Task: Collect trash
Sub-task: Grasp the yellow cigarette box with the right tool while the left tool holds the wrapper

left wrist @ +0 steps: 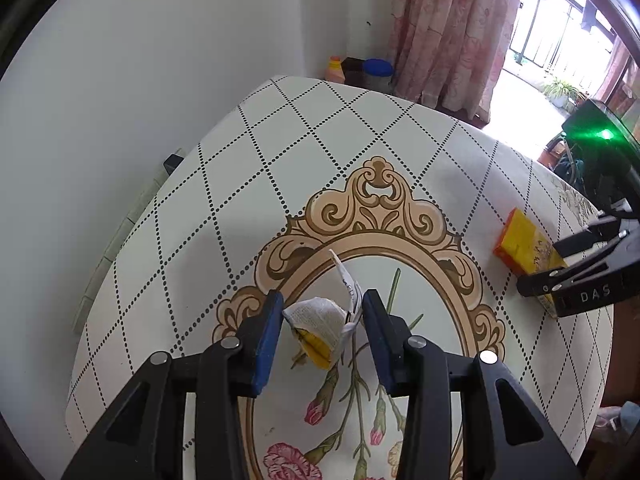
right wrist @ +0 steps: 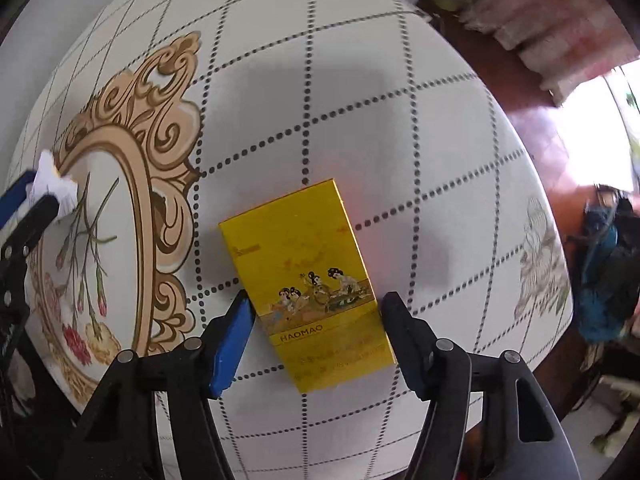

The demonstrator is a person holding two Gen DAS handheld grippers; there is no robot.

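Observation:
A crumpled white paper wad (left wrist: 320, 318) with a yellow scrap under it sits between the blue pads of my left gripper (left wrist: 322, 308), which is shut on it just above the floral tablecloth (left wrist: 280, 152). The same wad (right wrist: 52, 178) shows at the far left of the right wrist view, in the left gripper (right wrist: 36, 196). A yellow cigarette packet (right wrist: 304, 264) lies flat on the cloth. My right gripper (right wrist: 316, 304) points straight down over it, fingers astride its lower half with a thin gap at each side. From the left wrist view, the right gripper (left wrist: 548, 264) covers part of the packet (left wrist: 520, 244).
The table stands against a white wall (left wrist: 120, 80) on the left. An orange bottle (left wrist: 334, 68) and a blue-lidded jar (left wrist: 377, 74) stand beyond the far edge by a pink curtain (left wrist: 448, 32). The table's right edge drops to a reddish floor (right wrist: 532, 120) with bags (right wrist: 604, 264).

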